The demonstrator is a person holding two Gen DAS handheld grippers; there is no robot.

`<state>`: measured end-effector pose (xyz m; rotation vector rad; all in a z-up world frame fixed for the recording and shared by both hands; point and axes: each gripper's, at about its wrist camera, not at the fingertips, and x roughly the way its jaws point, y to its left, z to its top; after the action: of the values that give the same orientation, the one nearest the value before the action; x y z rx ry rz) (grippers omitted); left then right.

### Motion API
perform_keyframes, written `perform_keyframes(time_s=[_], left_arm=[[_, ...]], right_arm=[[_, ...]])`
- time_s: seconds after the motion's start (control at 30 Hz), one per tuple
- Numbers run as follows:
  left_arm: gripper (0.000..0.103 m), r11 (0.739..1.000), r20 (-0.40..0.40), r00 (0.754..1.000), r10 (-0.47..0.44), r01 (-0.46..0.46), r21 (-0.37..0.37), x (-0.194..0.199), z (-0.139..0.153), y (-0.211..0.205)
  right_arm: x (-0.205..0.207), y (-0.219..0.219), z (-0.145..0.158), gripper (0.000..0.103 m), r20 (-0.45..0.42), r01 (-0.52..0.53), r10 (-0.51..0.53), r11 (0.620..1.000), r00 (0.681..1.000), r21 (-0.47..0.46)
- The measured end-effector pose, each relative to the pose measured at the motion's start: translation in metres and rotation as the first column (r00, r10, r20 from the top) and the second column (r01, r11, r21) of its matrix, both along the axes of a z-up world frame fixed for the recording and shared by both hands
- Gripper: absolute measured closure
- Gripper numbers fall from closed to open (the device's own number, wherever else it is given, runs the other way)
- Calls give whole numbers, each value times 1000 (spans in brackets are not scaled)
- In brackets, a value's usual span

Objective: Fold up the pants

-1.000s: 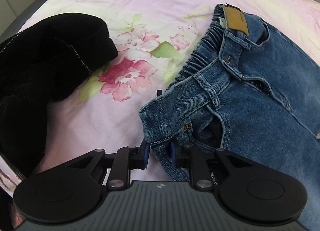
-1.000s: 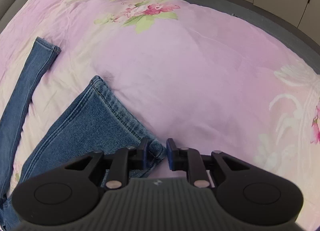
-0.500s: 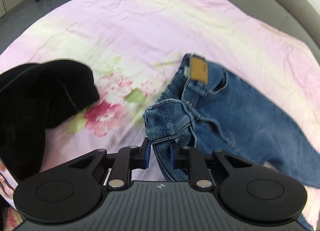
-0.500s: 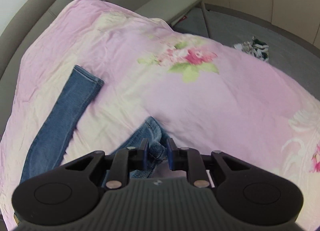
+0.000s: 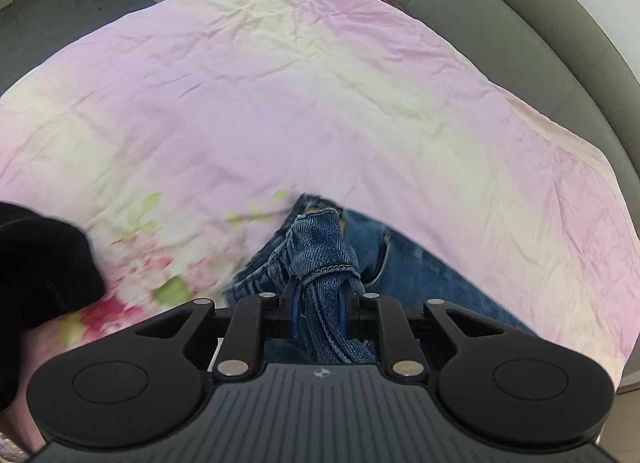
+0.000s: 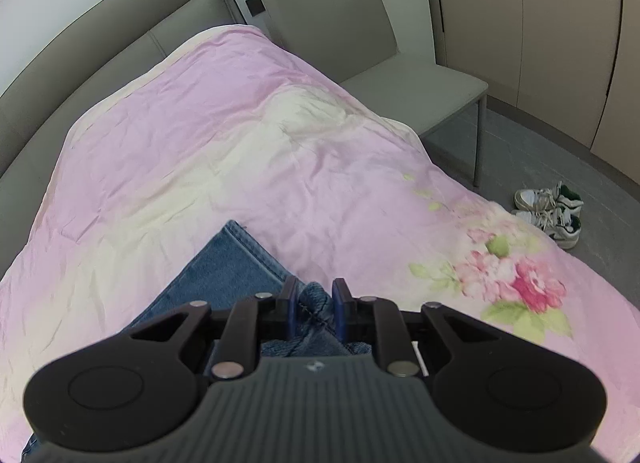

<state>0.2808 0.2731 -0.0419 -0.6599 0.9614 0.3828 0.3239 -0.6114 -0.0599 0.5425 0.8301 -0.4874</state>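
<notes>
Pink floral bedding (image 5: 320, 103) covers the bed, a grey chair (image 6: 360, 43) beside it and sneakers (image 6: 554, 209) on the floor. Blue jeans (image 5: 420, 271) lie across the bedding; the left gripper (image 5: 319, 299) pinches their bunched waistband, the right gripper (image 6: 313, 301) pinches a leg hem.

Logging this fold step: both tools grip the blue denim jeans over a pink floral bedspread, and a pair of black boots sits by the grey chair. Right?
Not boots: the right wrist view shows white-and-green sneakers by the grey chair. The rest stands.
</notes>
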Motion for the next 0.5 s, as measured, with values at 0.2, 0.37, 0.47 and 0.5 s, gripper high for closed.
perform_keyframes(time_s=[0.2,0.37,0.47,0.5], left_arm=[[83,1000,-64,998,25,-24,13,74,-32,-4],[82,1000,-126,992,11,-10,12,117,-63,-8],[76,1000,-151,989,1,-1,2,131,-73,-7],[69,1000,-155,988,-2,3,2,134,-74,-6]], right_arm=[[93,16,-40,90,-55,-20,17,998,998,-66],[147,26,-88,90,-142,-55,40,993,989,-104],[166,29,-109,89,-184,-74,52,990,982,-117],[170,30,-114,89,-194,-79,55,990,979,-120]])
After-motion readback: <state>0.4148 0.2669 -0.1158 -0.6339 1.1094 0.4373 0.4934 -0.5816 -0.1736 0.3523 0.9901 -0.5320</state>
